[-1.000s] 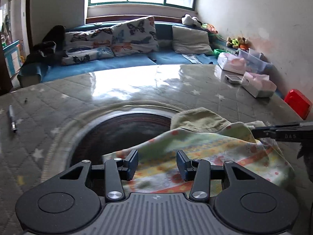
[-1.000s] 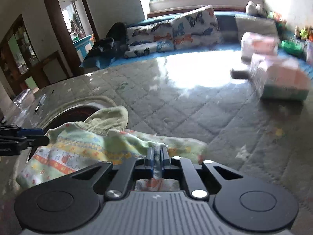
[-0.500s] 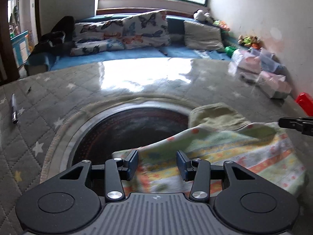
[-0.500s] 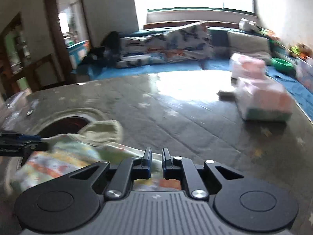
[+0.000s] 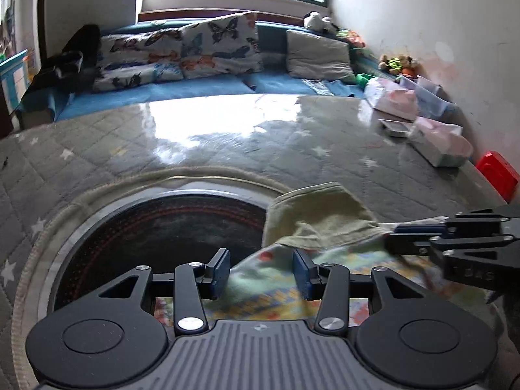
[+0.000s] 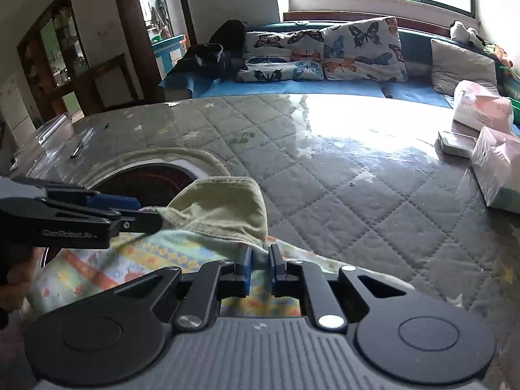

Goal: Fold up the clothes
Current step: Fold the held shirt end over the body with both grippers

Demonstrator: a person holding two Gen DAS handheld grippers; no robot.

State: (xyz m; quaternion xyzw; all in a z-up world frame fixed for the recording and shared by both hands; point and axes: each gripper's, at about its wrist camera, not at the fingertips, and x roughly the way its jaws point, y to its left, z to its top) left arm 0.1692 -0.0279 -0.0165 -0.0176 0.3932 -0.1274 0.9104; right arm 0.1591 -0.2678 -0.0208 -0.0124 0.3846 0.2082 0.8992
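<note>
A small patterned garment [image 5: 269, 292] with an olive-green cuff [image 5: 315, 214] lies on the quilted table cover, partly over the round dark opening [image 5: 162, 227]. My left gripper [image 5: 260, 273] is open, its jaws on either side of the garment's near edge. My right gripper [image 6: 259, 268] has its jaws narrowly apart with a fold of the garment [image 6: 156, 260] between them; it also shows at the right in the left wrist view [image 5: 395, 239]. The left gripper's fingers [image 6: 130, 214] show at the left in the right wrist view, over the green cuff [image 6: 221, 204].
Pink tissue packs [image 5: 438, 143] and a small flat box [image 5: 395, 126] sit at the table's right side, a red box [image 5: 499, 175] beyond them. A pen [image 6: 76, 151] lies far left. A sofa with butterfly cushions [image 5: 195, 52] runs behind the table.
My right gripper has moved back in over the garment, and its jaws stand slightly wider than before. My left gripper has stayed open and shifted along the garment's edge toward the green cuff.
</note>
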